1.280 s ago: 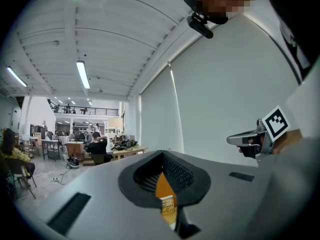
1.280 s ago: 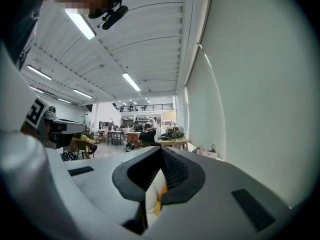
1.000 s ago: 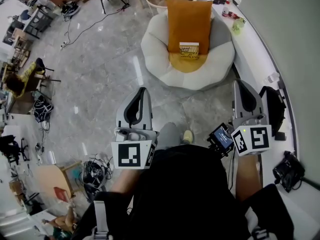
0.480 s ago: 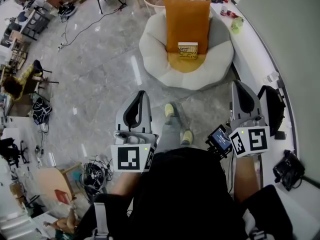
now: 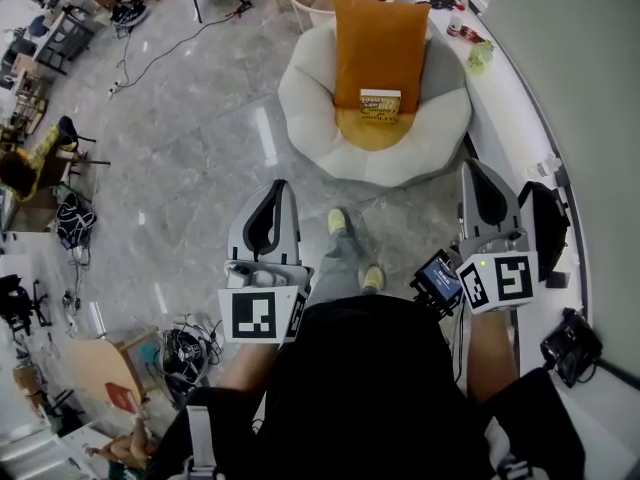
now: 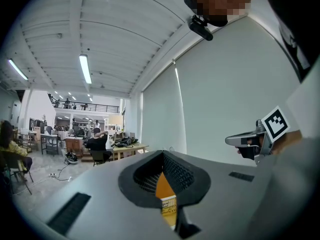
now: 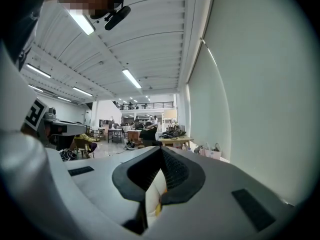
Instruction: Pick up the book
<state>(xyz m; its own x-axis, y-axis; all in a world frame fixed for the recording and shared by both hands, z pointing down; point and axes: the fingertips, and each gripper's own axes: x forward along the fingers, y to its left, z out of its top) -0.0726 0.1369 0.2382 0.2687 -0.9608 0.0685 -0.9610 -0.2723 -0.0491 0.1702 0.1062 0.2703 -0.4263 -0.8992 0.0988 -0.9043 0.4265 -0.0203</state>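
On the cushion (image 5: 378, 38), the book (image 5: 380, 103) bears unreadable print.

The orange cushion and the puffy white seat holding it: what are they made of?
Orange cushion: seemingly matte fabric, no shine. White seat: probably soft padded cloth, judging by its puffy rounded lobes. The weave is too far off to see.

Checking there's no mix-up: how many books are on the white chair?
1: the book rests on the orange cushion in the white chair; others could hide beneath it.
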